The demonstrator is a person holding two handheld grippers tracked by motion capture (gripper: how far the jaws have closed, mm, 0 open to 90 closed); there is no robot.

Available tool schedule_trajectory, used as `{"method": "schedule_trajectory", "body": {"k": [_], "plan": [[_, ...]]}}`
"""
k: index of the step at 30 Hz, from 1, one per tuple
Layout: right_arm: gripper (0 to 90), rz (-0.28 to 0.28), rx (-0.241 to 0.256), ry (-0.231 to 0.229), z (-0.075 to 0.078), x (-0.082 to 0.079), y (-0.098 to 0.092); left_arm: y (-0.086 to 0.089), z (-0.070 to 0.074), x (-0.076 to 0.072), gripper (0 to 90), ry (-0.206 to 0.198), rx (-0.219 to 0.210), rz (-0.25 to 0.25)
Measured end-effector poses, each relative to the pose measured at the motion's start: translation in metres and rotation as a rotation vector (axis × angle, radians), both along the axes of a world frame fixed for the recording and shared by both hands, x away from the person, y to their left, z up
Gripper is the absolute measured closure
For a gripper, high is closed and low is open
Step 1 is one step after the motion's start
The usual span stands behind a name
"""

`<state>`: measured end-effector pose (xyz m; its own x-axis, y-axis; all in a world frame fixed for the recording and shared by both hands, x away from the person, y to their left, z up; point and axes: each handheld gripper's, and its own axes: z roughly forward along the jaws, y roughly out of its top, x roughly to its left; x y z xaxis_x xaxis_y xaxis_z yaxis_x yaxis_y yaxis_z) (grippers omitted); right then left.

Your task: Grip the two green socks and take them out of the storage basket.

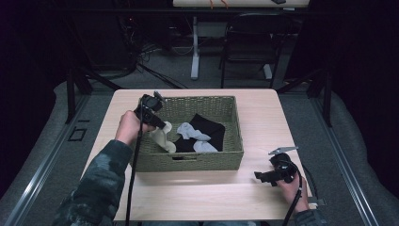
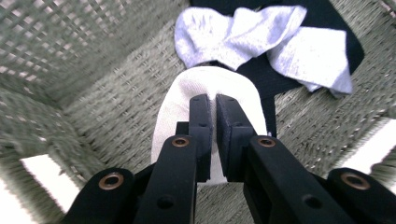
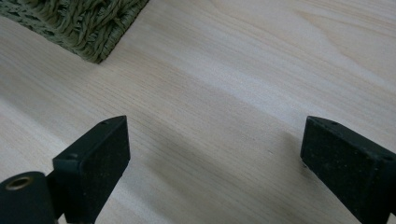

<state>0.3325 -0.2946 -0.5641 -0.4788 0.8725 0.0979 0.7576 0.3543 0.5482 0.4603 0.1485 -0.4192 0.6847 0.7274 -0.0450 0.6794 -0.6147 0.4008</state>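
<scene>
Pinching a white sock [image 2: 187,100] between nearly closed jaws, my left gripper [image 1: 157,120] reached into the basket [image 1: 234,160] from its 9 o'clock rim, my left hand [image 1: 128,127] behind it and the cable trailing down toward 6 o'clock along my sleeve. In the left gripper view the two black jaws stood almost together with only a thin gap, the sock's rounded end bulging past their tips toward 12 o'clock. In the high view that sock hung down at the basket's 8 o'clock corner, just inside the woven wall.

Beyond it, toward 1 o'clock in the left gripper view, lay two grey socks [image 2: 261,42], one across the other, on top of a black cloth [image 2: 336,18] that covered the middle of the basket floor. In the high view the grey pair sat at the basket's centre, the black cloth spreading toward 2 o'clock.

My right gripper [image 1: 263,176] rested low over the table [image 1: 207,197] at about 4 o'clock from the basket, well apart from it, held by my right hand [image 1: 291,186]. Its jaws were spread wide with nothing between them but bare wood; the basket's corner showed at 11 o'clock in the right gripper view.
</scene>
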Motion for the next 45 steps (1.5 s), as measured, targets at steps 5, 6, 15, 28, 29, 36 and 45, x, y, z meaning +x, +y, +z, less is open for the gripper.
{"method": "schedule_trajectory", "body": {"k": [5,6,15,28,29,36,45], "plan": [[7.6,-0.001,0.005,0.001,0.000,0.000,0.000,0.000,0.024,-0.004,85.1,-0.036,-0.019,-0.012],[7.6,0.000,0.005,0.001,-0.001,0.000,0.000,0.000,0.027,-0.004,85.1,-0.041,-0.020,-0.014],[7.6,-0.006,0.026,-0.004,-0.001,0.000,0.001,0.001,0.077,-0.011,85.1,-0.113,-0.022,-0.017],[7.6,-0.006,0.022,-0.001,-0.001,0.000,0.001,0.012,0.128,-0.014,85.2,-0.189,-0.035,0.002],[7.6,-0.010,0.022,-0.003,-0.001,0.000,0.001,0.015,0.136,-0.015,85.1,-0.201,-0.037,0.006],[7.6,-0.009,0.018,0.000,-0.001,0.000,0.002,0.026,0.155,-0.020,85.2,-0.229,-0.036,0.025],[7.6,-0.009,0.016,0.002,-0.002,0.000,0.002,0.056,0.171,-0.029,85.2,-0.263,-0.037,0.080]]}}
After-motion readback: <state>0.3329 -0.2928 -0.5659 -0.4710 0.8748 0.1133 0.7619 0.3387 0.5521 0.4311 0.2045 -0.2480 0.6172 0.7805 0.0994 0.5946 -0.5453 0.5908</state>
